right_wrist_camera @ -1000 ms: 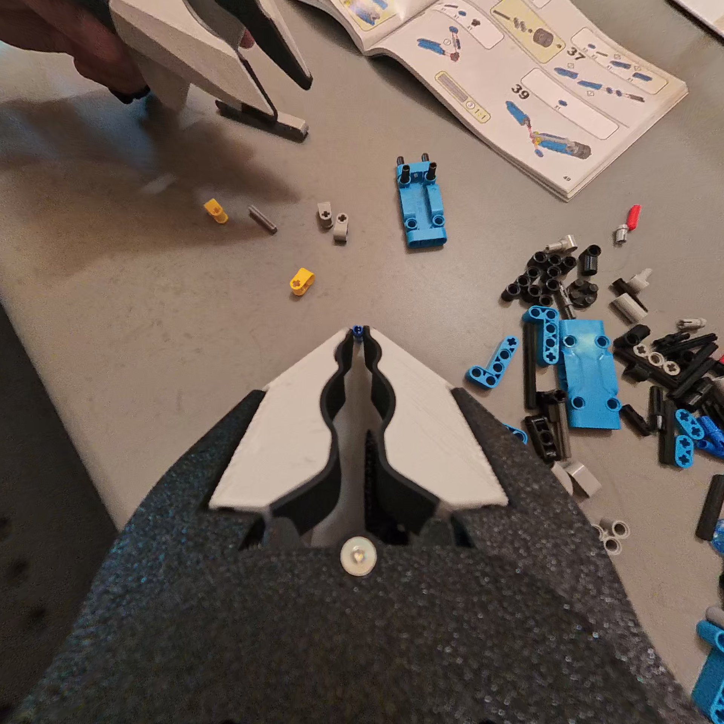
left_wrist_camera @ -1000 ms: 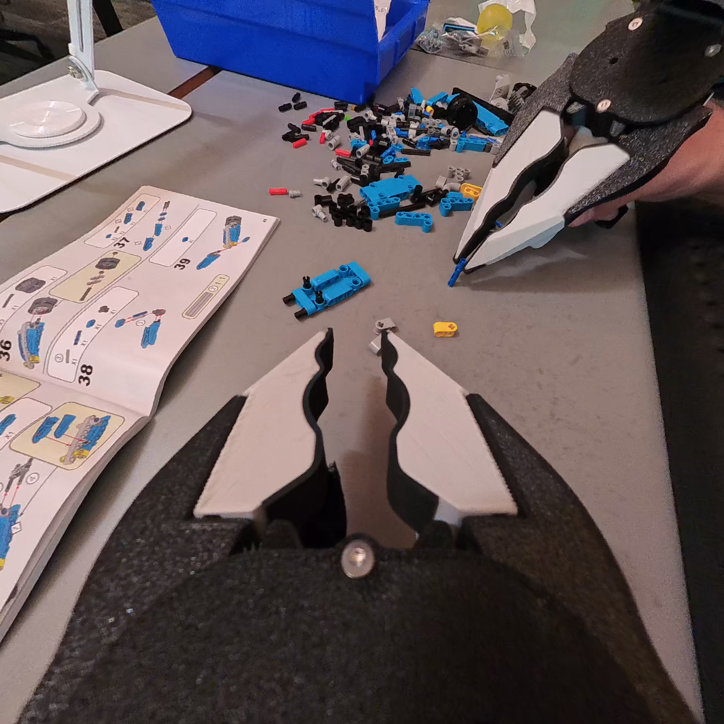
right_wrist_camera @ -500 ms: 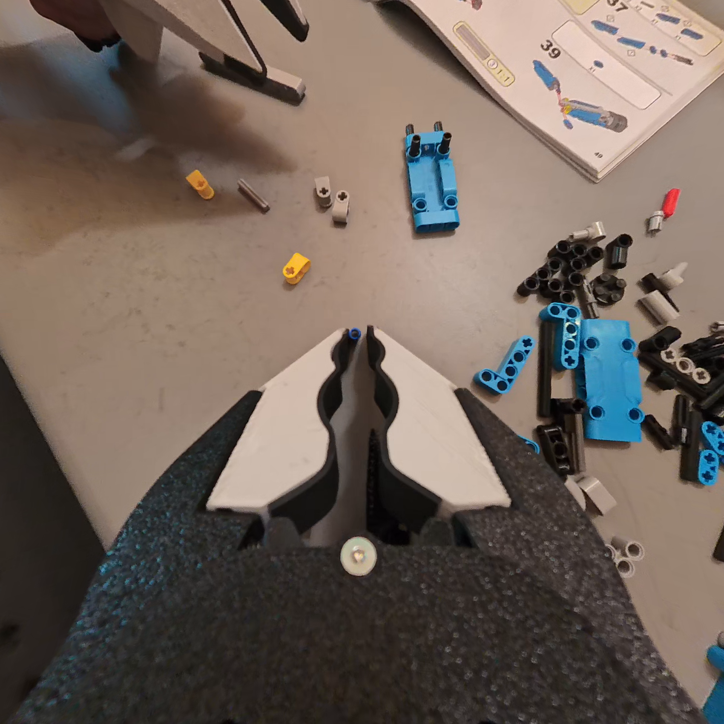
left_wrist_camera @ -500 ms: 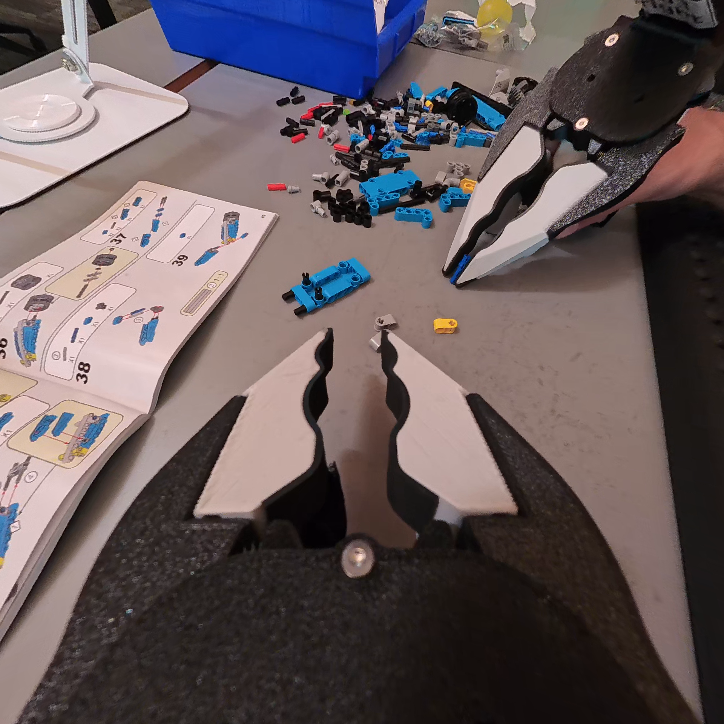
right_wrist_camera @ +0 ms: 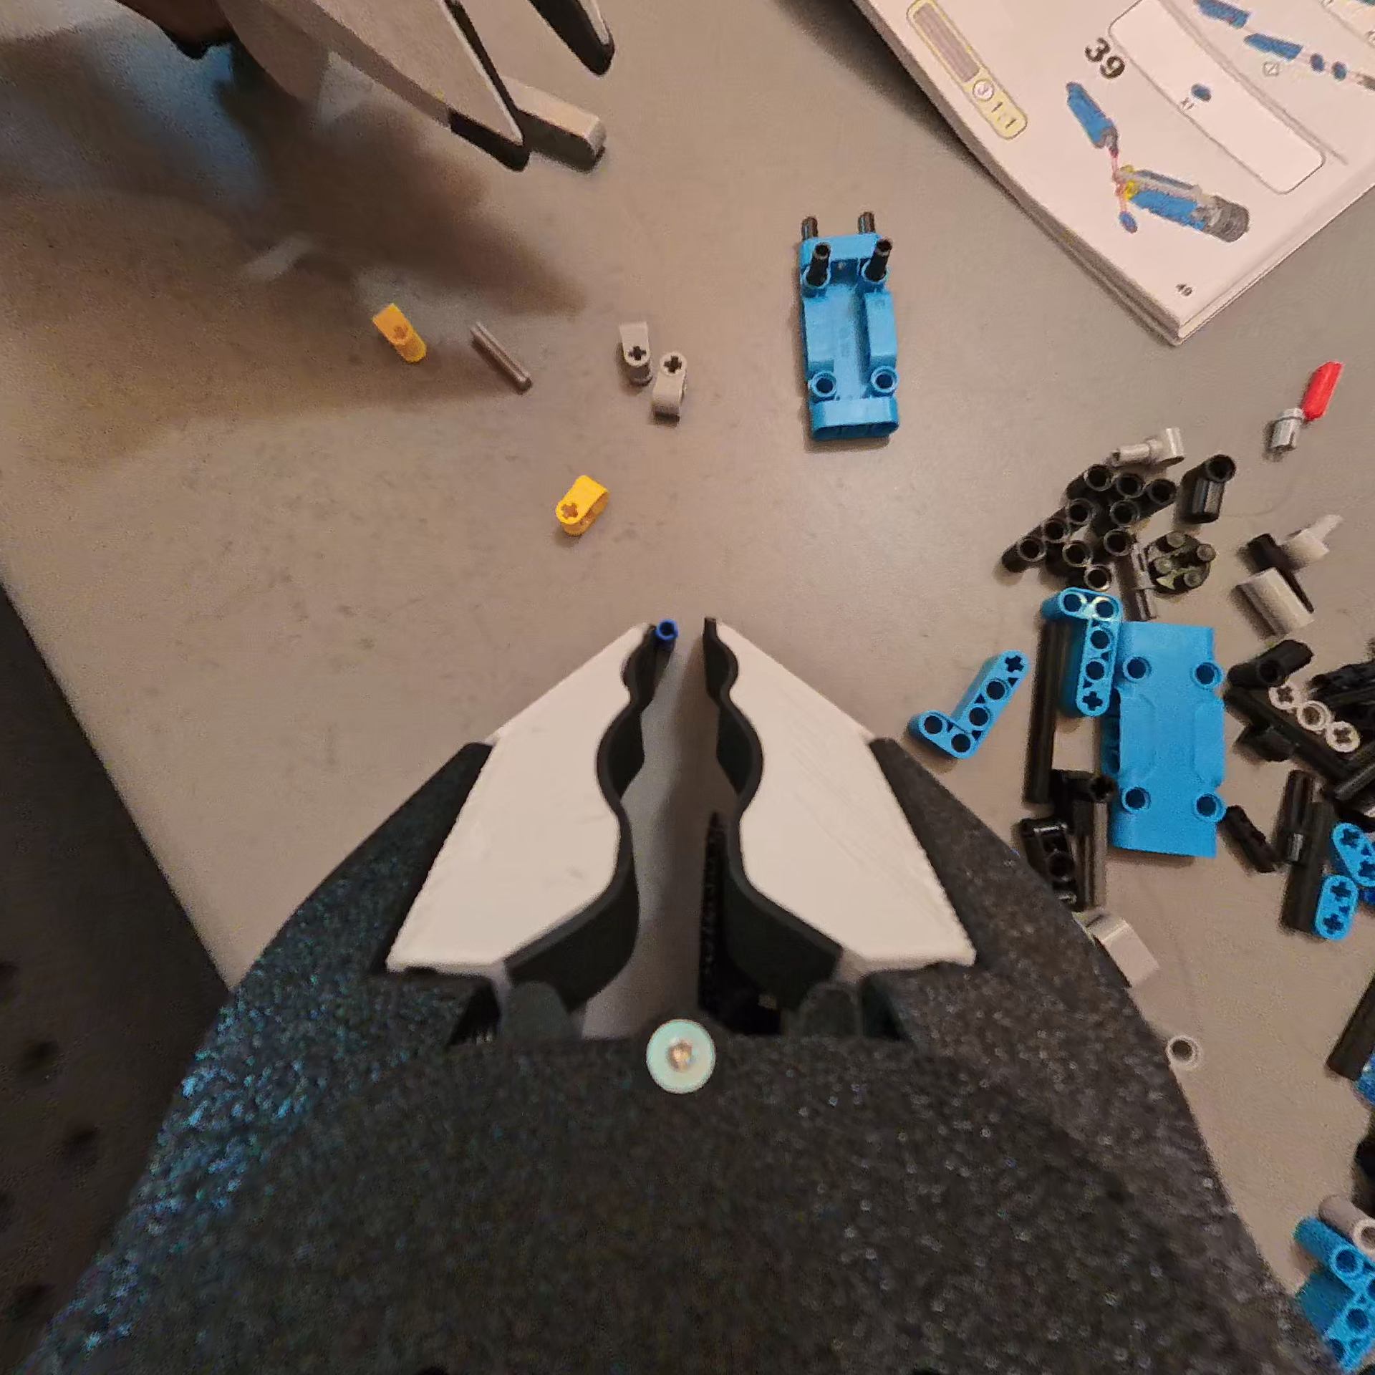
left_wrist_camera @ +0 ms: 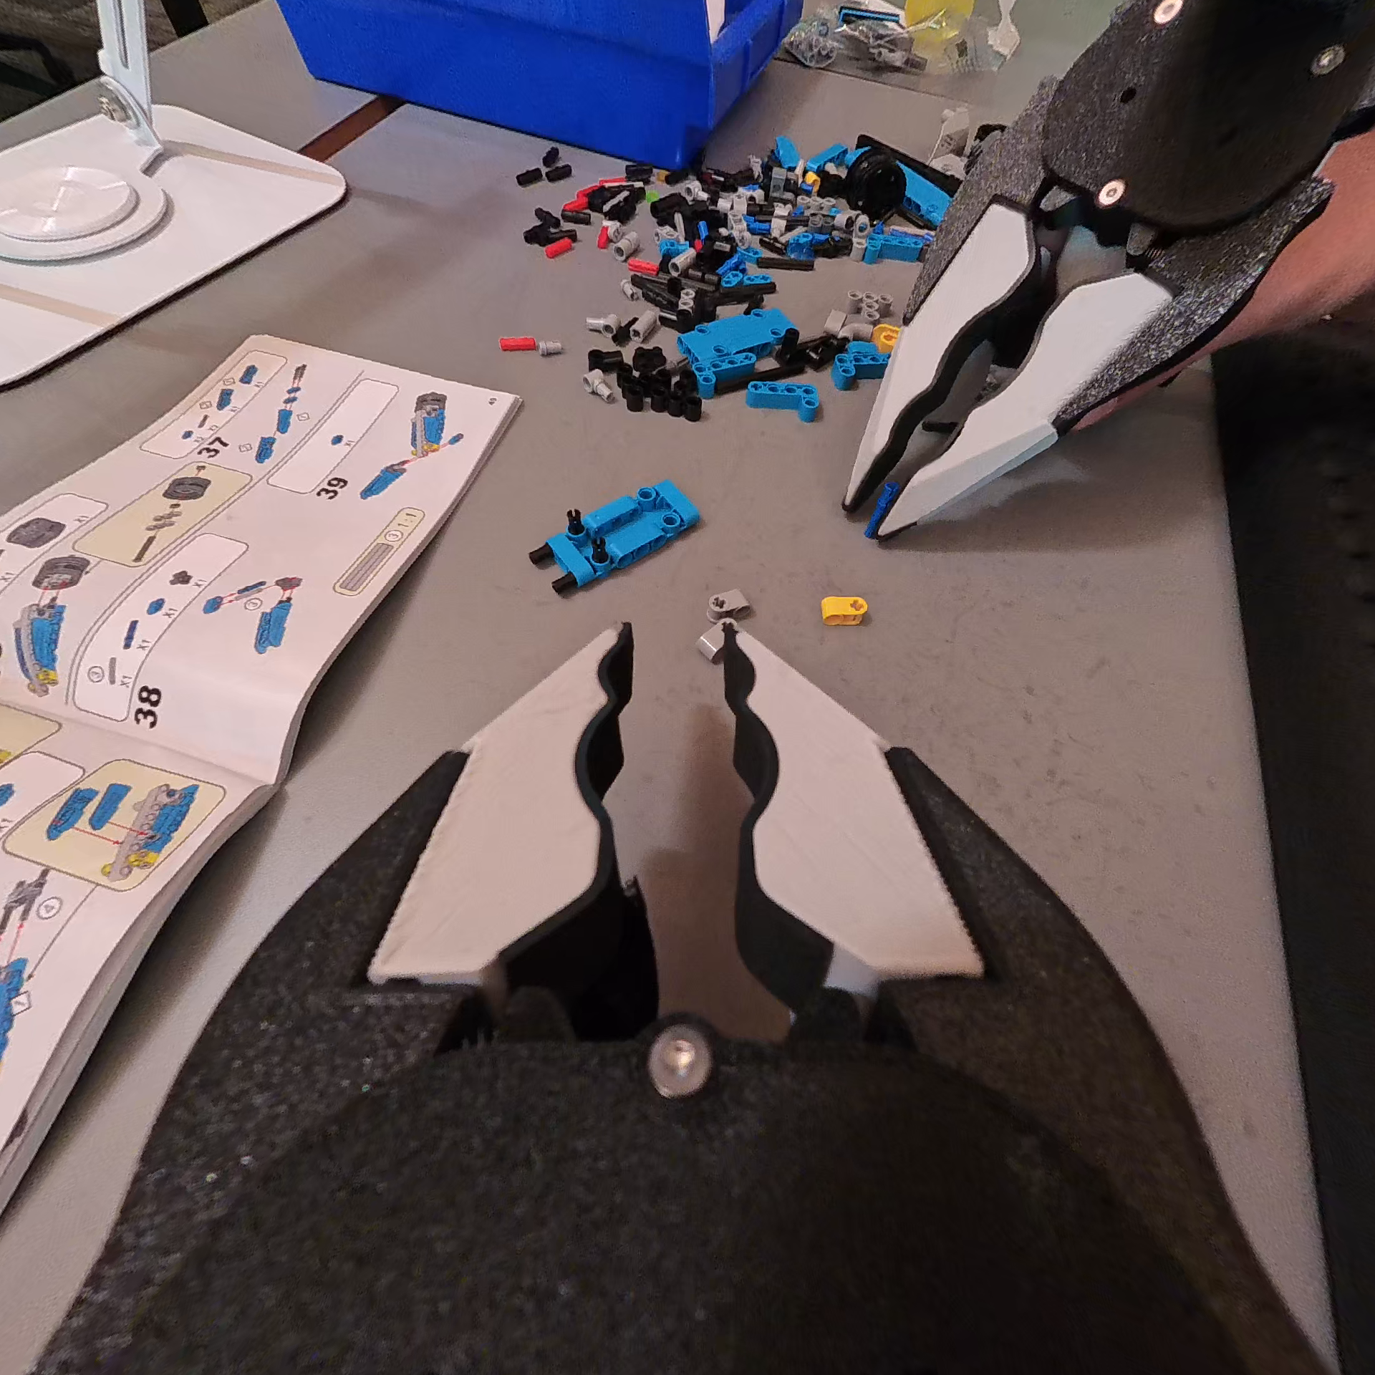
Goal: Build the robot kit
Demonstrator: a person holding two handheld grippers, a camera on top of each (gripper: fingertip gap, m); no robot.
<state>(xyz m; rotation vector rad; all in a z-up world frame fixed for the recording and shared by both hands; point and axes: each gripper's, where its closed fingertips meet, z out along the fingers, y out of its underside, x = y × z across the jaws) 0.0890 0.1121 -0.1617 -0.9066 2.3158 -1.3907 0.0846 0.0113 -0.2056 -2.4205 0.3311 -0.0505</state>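
My left gripper (left_wrist_camera: 678, 632) is open and empty, low over the grey table. Two small grey connectors (left_wrist_camera: 728, 604) lie right at its right fingertip. My right gripper (right_wrist_camera: 683, 632) stands slightly open with a small blue pin (right_wrist_camera: 664, 632) against its left fingertip, apart from the other finger. In the left wrist view the right gripper (left_wrist_camera: 870, 519) points down at the table with the blue pin (left_wrist_camera: 882, 506) between its tips. A blue plate with black pins (left_wrist_camera: 621, 532) lies between the grippers. A yellow connector (left_wrist_camera: 844, 609) lies near the grey ones.
An open instruction booklet (left_wrist_camera: 186, 595) lies at the left. A pile of loose blue, black and grey parts (left_wrist_camera: 744, 245) lies before a blue bin (left_wrist_camera: 521, 59). A white stand base (left_wrist_camera: 111, 216) is far left. A second yellow connector (right_wrist_camera: 399, 332) and a dark axle (right_wrist_camera: 501, 356) lie near the left gripper (right_wrist_camera: 550, 97). From the right gripper's tips to the yellow connector (left_wrist_camera: 844, 609) is close to 4 cm. Seen from the right wrist view (right_wrist_camera: 578, 499) as well.
My right gripper has moved toward the blue plate and its jaws have parted, so the blue pin is no longer pinched. My left gripper has barely moved.
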